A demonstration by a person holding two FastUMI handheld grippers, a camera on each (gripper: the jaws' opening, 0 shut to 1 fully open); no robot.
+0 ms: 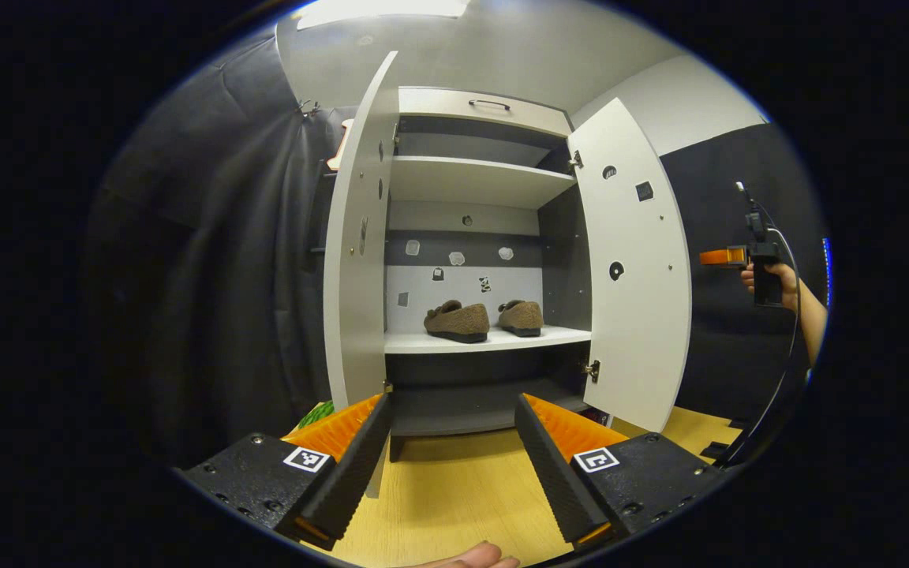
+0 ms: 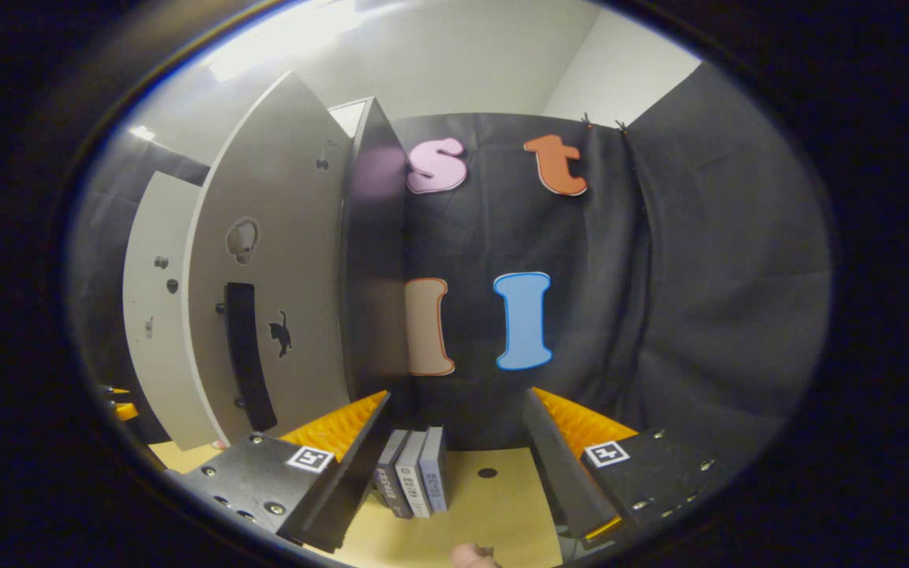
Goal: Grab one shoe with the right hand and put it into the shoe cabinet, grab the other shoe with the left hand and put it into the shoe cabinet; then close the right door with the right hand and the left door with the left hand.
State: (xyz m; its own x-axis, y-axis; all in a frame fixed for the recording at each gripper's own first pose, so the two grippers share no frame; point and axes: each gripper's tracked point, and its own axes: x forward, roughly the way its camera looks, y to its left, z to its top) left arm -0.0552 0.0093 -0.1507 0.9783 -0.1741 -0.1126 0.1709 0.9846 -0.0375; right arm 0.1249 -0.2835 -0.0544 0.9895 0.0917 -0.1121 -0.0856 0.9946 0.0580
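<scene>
shoes in | two brown fuzzy slipper shoes side by side on white cabinet shelf, dead ahead beyond your left gripper, wide open, holding nothing | right gripper wide open, empty; white right door front-left, near | both doors ajar, so closing looks next

In the left gripper view the left door hides the near end of the left shoe's shelf, and the right shoe sits partly behind the left one. The right gripper shows too small to read its jaws. In the right gripper view the right door is blurred, and the books stand partly behind a finger
</scene>
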